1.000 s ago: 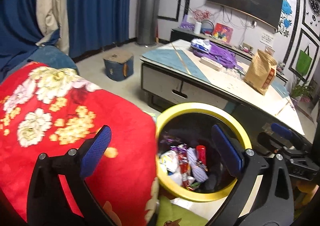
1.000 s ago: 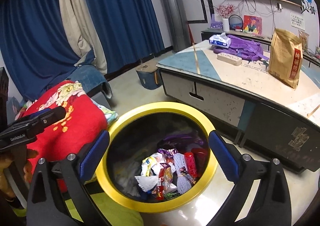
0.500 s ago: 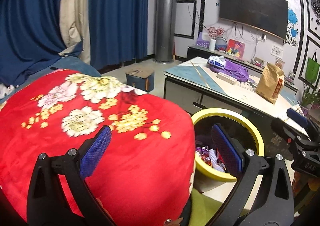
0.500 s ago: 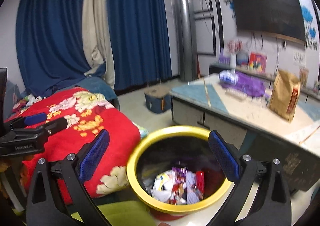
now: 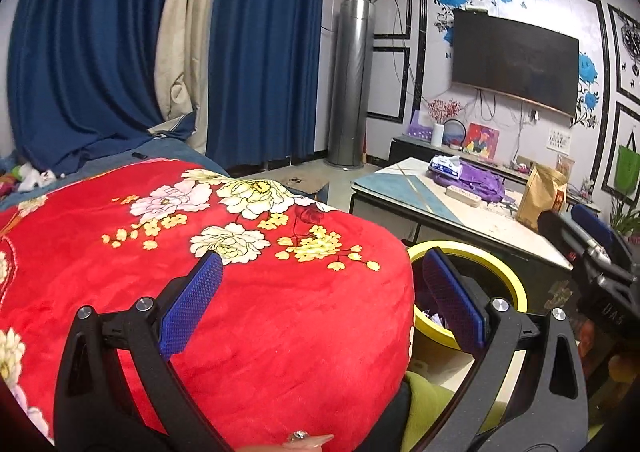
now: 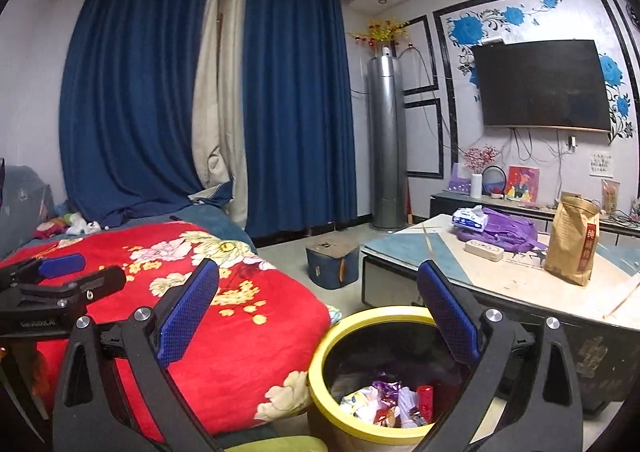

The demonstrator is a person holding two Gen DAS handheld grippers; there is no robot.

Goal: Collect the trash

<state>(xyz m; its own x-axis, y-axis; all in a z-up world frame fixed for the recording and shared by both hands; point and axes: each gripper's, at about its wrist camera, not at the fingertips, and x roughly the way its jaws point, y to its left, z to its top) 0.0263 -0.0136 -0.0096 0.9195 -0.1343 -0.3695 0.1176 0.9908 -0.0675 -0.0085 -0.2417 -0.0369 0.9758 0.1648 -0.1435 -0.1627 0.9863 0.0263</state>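
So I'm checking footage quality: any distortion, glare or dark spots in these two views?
Left wrist view: strong fisheye bending, black corners, red blanket sharp. Right wrist view: curtains and ceiling bow, the TV shows faint reflections, the trash bin interior is dim yet wrappers are readable.

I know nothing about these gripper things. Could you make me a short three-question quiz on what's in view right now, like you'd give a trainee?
1. True or false: the right gripper is holding a piece of trash.
2. What colour is the rim of the bin? A) blue B) yellow C) red
3. Fill in: the brown paper bag stands on the low ____.

Key:
1. False. Both the right gripper and the left gripper are open and empty.
2. B. The rim is yellow, and wrappers already lie inside.
3. Table. The bag stands upright there, near a purple cloth bundle.
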